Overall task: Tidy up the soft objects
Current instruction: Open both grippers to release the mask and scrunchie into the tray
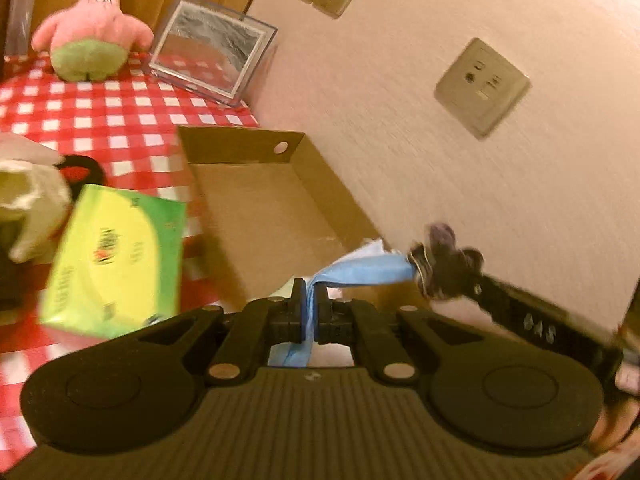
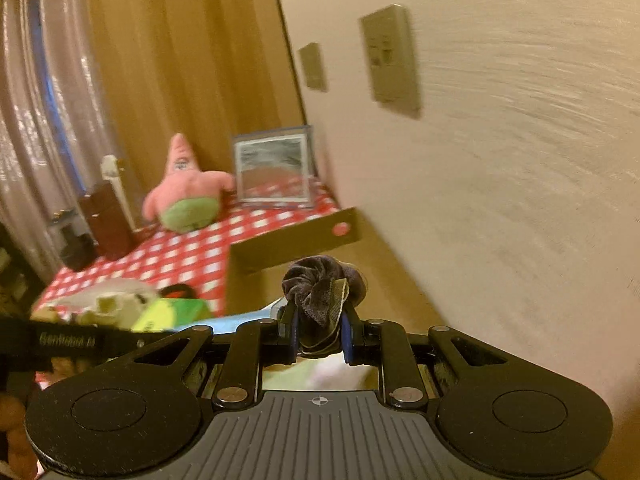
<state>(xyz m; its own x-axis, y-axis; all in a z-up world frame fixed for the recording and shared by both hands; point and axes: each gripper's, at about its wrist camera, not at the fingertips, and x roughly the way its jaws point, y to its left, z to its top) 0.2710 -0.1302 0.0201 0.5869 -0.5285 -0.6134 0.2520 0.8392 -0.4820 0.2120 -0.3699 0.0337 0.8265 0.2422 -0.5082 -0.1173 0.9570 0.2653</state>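
Note:
My left gripper (image 1: 311, 312) is shut on a light blue cloth (image 1: 360, 272) that stretches to the right, over the near end of an open cardboard box (image 1: 256, 200). My right gripper (image 2: 319, 330) is shut on a dark purple velvet scrunchie (image 2: 320, 284) together with the other end of that cloth; it shows in the left wrist view (image 1: 444, 268) at the right. The box (image 2: 296, 240) sits against the wall and looks empty inside. A pink and green star plush (image 1: 92, 36) sits at the far end of the table, also in the right wrist view (image 2: 186, 188).
A green and yellow tissue box (image 1: 116, 260) lies left of the cardboard box on the red checked tablecloth (image 1: 100, 112). A framed picture (image 1: 212, 48) leans on the wall. White stuff (image 1: 28, 196) lies at the left. A brown box (image 2: 106, 220) stands by the curtain.

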